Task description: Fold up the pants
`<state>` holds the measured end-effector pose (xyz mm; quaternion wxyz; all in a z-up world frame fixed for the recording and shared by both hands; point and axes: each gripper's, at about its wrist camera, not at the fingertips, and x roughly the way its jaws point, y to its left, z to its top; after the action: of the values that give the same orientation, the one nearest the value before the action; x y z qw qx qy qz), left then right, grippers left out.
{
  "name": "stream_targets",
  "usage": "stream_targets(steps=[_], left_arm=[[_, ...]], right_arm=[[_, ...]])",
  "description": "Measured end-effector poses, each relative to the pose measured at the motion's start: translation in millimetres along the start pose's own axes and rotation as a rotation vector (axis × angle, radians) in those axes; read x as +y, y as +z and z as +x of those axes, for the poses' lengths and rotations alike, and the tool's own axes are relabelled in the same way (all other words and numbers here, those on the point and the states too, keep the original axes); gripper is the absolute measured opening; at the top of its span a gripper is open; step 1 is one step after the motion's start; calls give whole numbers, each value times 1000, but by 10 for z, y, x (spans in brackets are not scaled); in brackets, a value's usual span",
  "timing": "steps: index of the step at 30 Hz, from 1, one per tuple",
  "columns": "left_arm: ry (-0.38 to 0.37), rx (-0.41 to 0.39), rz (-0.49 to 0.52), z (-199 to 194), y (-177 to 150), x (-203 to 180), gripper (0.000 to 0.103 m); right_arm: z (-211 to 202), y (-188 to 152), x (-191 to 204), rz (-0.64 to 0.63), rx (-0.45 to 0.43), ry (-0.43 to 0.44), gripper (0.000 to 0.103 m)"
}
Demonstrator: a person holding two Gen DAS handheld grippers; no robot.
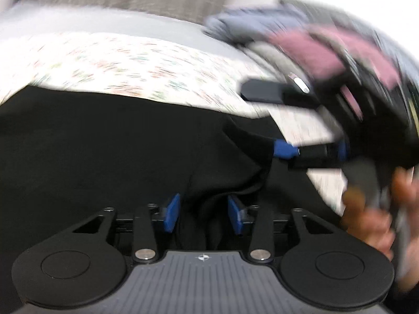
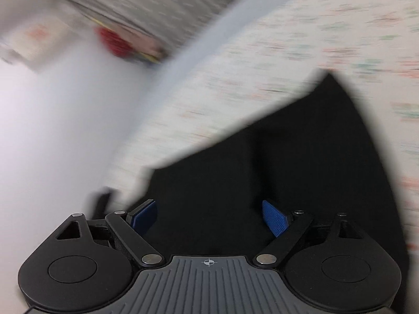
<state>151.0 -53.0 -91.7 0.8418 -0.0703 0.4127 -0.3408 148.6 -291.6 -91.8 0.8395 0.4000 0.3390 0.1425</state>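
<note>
Black pants lie spread on a patterned white sheet. My left gripper hovers low over them with its blue pads part-way apart; a raised fold of the black cloth sits between them, and I see no pad pressing on it. In the right wrist view the pants fill the lower right, blurred. My right gripper stands wide open over the cloth with only flat fabric under it. The left wrist view also shows the right gripper at a pants edge, held by a hand.
A blurred heap of pink, blue-grey and dark clothes lies at the sheet's far right. A pale grey mattress border runs behind the sheet. Beyond the bed edge, the right wrist view shows a red object and a pale surface.
</note>
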Motion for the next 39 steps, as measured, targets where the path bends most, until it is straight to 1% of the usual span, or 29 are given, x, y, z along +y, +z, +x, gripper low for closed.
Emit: stream_targets(steps=[1, 3, 5, 6, 8, 9, 11, 12, 13, 14, 16, 18, 20, 22, 24, 25, 26, 27, 28, 29, 30, 31, 32, 36, 37, 39], left_arm=[[-15, 5, -44, -4, 12, 95, 57], [-28, 25, -88, 32, 3, 211, 57], [-40, 21, -113, 32, -14, 253, 57], [-45, 20, -126, 29, -5, 258, 57], [-52, 18, -145, 21, 12, 257, 64], [-60, 14, -155, -11, -8, 274, 66], [-84, 14, -188, -15, -11, 309, 74], [-99, 14, -205, 8, 4, 338, 75], [-113, 12, -223, 27, 6, 350, 78], [-125, 8, -248, 24, 2, 383, 79], [-151, 10, -304, 24, -5, 435, 79], [-166, 14, -341, 6, -5, 478, 79], [-164, 14, -346, -23, -3, 476, 79], [-154, 15, -325, -32, -4, 446, 79], [-138, 19, -295, -16, -2, 372, 79], [-131, 20, -282, 14, 7, 336, 79], [-125, 19, -273, 10, 1, 319, 79], [-122, 20, -267, 40, 9, 302, 79], [-121, 20, -264, 40, -1, 310, 79], [-120, 19, -264, 42, -6, 314, 79], [-121, 20, -265, 39, -10, 329, 79], [-123, 20, -268, 37, -10, 340, 79], [-125, 22, -273, 32, -7, 351, 79], [-129, 24, -281, 30, -8, 368, 79], [-130, 24, -279, 33, -8, 370, 79], [-128, 26, -273, 40, -7, 371, 79]], right_arm=[[50, -8, 87, -43, -6, 12, 88], [79, -36, 192, -114, -29, -2, 88], [21, -38, 143, -88, -44, -10, 88], [-12, -24, 97, -61, -41, -36, 88], [-103, -5, 21, -37, -48, -82, 89], [-129, -8, -4, -36, -48, -106, 89], [-147, -37, 8, -54, -22, -148, 89], [-160, -75, 46, -88, 6, -162, 89], [-174, -135, 112, -141, 39, -177, 89], [-167, -212, 185, -206, 73, -186, 89], [-201, -430, 396, -396, 147, -206, 90], [-299, -705, 578, -626, 225, -184, 89], [-360, -956, 695, -811, 268, -152, 88], [-337, -1129, 734, -911, 286, -180, 88], [-258, -1277, 737, -991, 319, -216, 81], [-220, -1337, 739, -1026, 328, -236, 70], [-173, -1374, 742, -1046, 337, -253, 53], [-142, -1401, 744, -1061, 339, -265, 45], [-102, -1423, 748, -1070, 340, -267, 32], [-75, -1449, 757, -1077, 346, -267, 23], [-58, -1483, 779, -1092, 345, -271, 17], [-57, -1504, 812, -1102, 333, -274, 7], [-70, -1512, 847, -1106, 316, -277, 2], [-288, -1442, 965, -1082, 240, -253, 1], [-348, -1441, 984, -1080, 233, -247, 1], [-405, -1477, 990, -1086, 250, -231, 1]])
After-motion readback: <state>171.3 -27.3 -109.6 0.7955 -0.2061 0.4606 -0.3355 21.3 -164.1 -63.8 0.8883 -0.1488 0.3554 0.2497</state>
